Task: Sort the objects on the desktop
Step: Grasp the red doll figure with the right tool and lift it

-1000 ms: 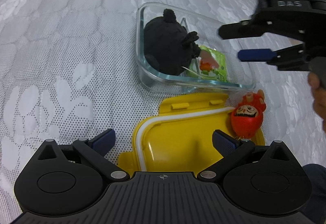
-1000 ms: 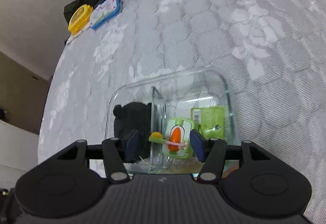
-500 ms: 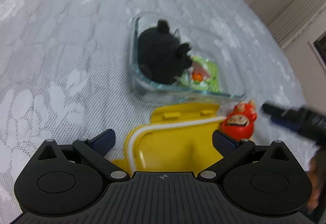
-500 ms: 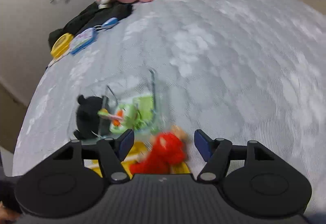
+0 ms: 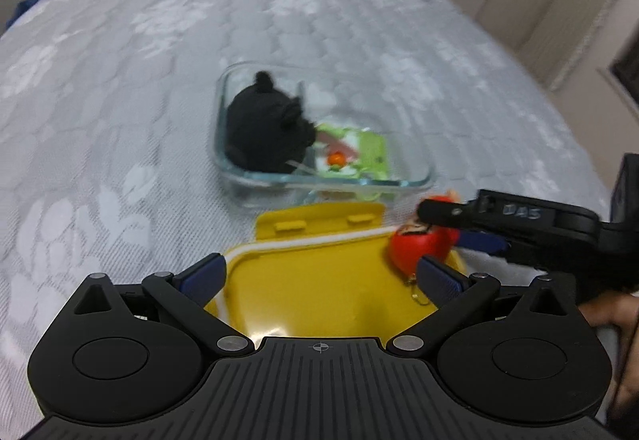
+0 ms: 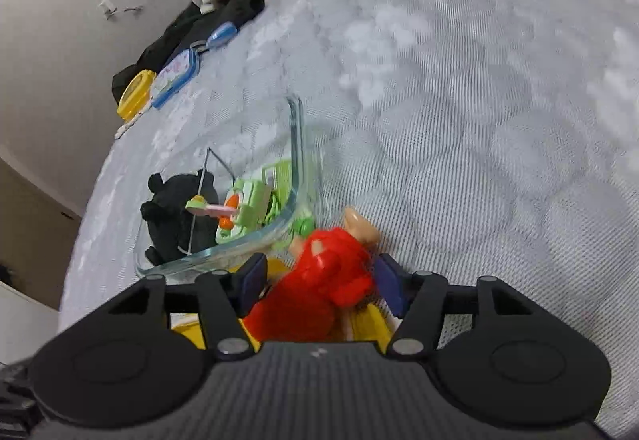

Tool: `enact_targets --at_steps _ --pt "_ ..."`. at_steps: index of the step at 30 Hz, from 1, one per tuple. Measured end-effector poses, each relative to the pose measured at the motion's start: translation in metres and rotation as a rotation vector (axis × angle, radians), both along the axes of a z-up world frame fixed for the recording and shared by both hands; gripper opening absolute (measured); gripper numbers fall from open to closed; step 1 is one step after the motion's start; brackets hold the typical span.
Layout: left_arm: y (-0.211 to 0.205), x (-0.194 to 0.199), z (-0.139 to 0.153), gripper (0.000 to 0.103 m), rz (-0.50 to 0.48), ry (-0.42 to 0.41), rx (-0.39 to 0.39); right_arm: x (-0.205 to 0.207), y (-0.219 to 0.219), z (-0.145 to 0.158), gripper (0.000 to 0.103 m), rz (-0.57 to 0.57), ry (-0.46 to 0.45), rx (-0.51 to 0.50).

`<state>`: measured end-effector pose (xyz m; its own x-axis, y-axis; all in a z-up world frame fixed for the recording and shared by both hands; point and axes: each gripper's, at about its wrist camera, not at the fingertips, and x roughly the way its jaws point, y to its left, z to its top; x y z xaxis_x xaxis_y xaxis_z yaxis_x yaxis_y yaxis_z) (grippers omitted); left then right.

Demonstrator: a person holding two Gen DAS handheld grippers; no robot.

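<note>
Glass dish [image 5: 415, 182] holds one black plush [image 5: 265, 130]; one red doll [image 6: 319, 280] outside.

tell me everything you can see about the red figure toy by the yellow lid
The red figure toy is a small, rounded, glossy doll, plastic by its look, with a painted face on one side and tan ear-like bits on top. A small metal clasp hangs from it. It sits at the corner of the yellow lid, just outside the glass container. The right gripper straddles it with the jaws apart; contact is unclear.
</note>
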<state>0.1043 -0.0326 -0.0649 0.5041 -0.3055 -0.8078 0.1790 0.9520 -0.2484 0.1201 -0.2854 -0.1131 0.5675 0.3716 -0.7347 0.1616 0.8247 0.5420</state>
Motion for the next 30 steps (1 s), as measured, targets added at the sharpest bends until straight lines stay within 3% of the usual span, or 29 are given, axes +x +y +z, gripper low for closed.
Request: enact_targets --at_steps 3,5,7,14,16,18,22,25,30 --pt "-0.012 -0.001 0.000 0.103 -0.006 0.011 0.027 0.000 -0.011 -0.007 0.063 -0.036 0.043 0.096" --pt "-0.021 -0.002 -0.001 0.103 -0.029 0.018 0.062 -0.001 -0.011 -0.005 0.060 -0.029 0.027 0.090" --pt "-0.029 -0.004 -0.001 0.103 -0.044 0.033 0.095 -0.003 -0.010 -0.002 0.049 -0.023 0.010 0.080" --pt "-0.039 -0.014 0.003 0.103 -0.143 -0.020 0.138 -0.009 -0.014 0.007 0.049 -0.038 -0.030 0.080" --pt "-0.037 -0.010 0.000 0.103 -0.153 -0.052 0.111 -0.014 -0.014 0.013 0.049 -0.031 -0.046 0.068" --pt "-0.030 -0.007 -0.004 0.103 -0.135 -0.083 0.033 -0.023 -0.016 0.021 0.049 -0.023 -0.075 0.064" --pt "-0.012 -0.003 -0.016 0.103 -0.121 -0.048 -0.154 -0.039 -0.021 0.048 0.049 -0.023 -0.163 0.072" --pt "-0.009 0.001 -0.020 0.103 -0.132 -0.045 -0.175 -0.043 -0.011 0.079 0.049 -0.016 -0.276 -0.009" --pt "-0.001 0.013 -0.024 0.103 -0.105 -0.015 -0.249 -0.012 0.019 0.106 0.049 0.036 -0.282 -0.126"
